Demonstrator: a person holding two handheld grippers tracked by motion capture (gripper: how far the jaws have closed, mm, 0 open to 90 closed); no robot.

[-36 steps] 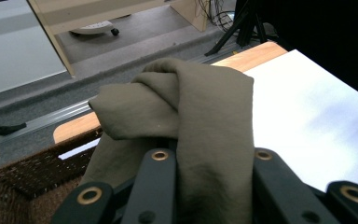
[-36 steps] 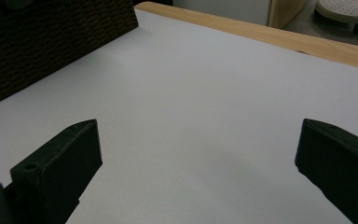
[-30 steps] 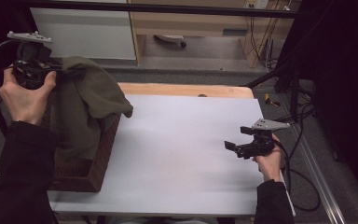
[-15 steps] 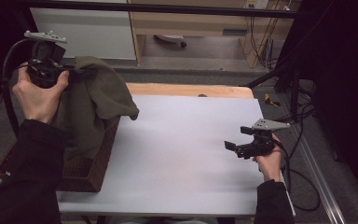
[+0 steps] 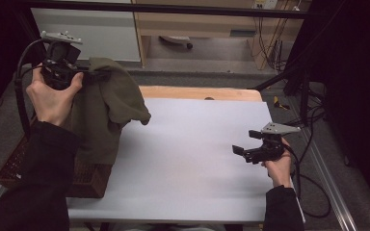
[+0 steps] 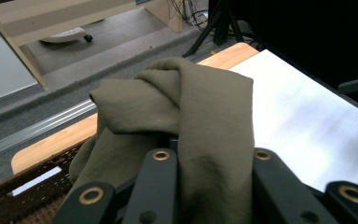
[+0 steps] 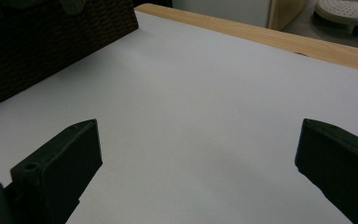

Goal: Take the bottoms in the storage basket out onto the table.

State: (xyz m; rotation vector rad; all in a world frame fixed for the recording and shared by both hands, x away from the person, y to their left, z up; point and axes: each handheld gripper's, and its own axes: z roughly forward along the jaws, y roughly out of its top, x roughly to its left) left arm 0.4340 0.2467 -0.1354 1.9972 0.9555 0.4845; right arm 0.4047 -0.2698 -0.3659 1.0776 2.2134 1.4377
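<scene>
Cloth hides the clamped left gripper's jaw tips; right gripper gapes empty.

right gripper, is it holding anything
No, the right gripper has its jaws spread wide apart with just the bare white table between them.

Olive garment: soft matt woven cloth, creased. Basket: dark brown wicker, rough weave. Table top: white, smooth, matt sheet; bare pale wood along far edge. Left gripper and right gripper: matt black plastic jaws, brass-coloured rivets on left.
</scene>
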